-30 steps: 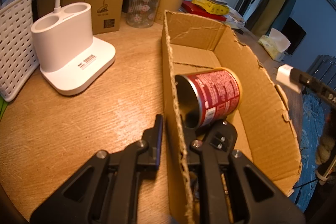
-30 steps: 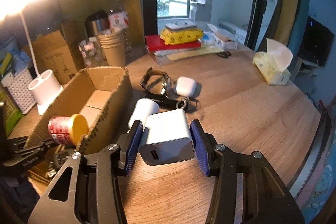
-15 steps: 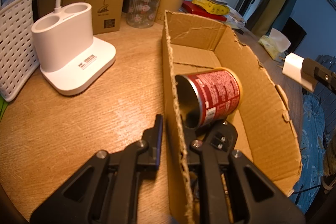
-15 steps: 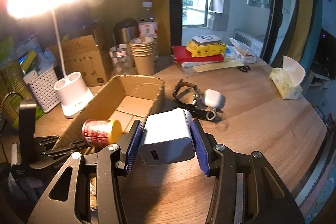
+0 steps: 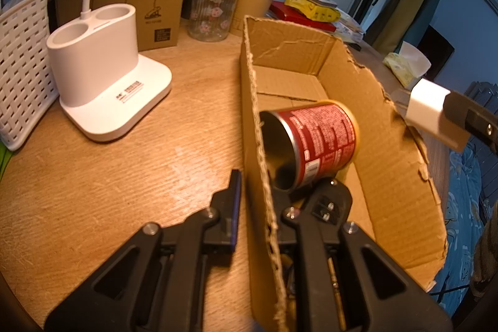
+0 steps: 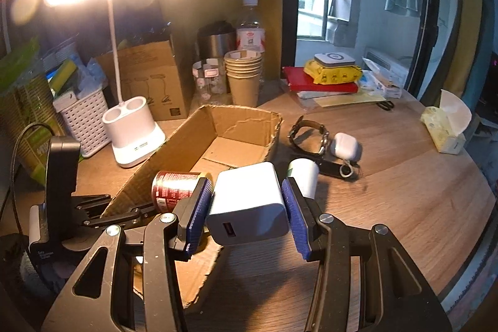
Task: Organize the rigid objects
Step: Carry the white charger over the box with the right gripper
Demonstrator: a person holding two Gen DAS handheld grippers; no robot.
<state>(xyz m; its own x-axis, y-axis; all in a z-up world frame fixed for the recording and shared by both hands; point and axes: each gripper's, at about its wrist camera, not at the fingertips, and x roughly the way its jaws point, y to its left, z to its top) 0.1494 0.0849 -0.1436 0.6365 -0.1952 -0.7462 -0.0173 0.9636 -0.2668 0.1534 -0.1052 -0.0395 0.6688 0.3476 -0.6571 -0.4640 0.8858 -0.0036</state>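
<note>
Carrying the white USB charger (image 6: 249,203) toward the cardboard box (image 6: 199,142), I have my right claw (image 6: 246,213) clamped on it, both blue pads pressed flat to its sides and the USB port facing back at the camera. In the left wrist view the charger (image 5: 428,106) hangs just beyond the box's torn far wall (image 5: 401,164), off the table, not yet over the opening.

My left claw (image 5: 255,201) straddles the box's near wall, one finger outside and one inside. The fingers sit near the cardboard with a slight gap on the outer side, so I cannot tell whether I am truly pinching it or only bracing it. The red tin can (image 5: 314,145) lies on its side in the box, right against my inner finger.

I judge this to be the placing step for the charger. Next I need to bring it across the rim, lower it onto the bare cardboard floor behind the can, then release. The watch (image 6: 308,136), earbud case (image 6: 345,145) and a white cylinder (image 6: 303,176) remain on the table beside the box.
</note>
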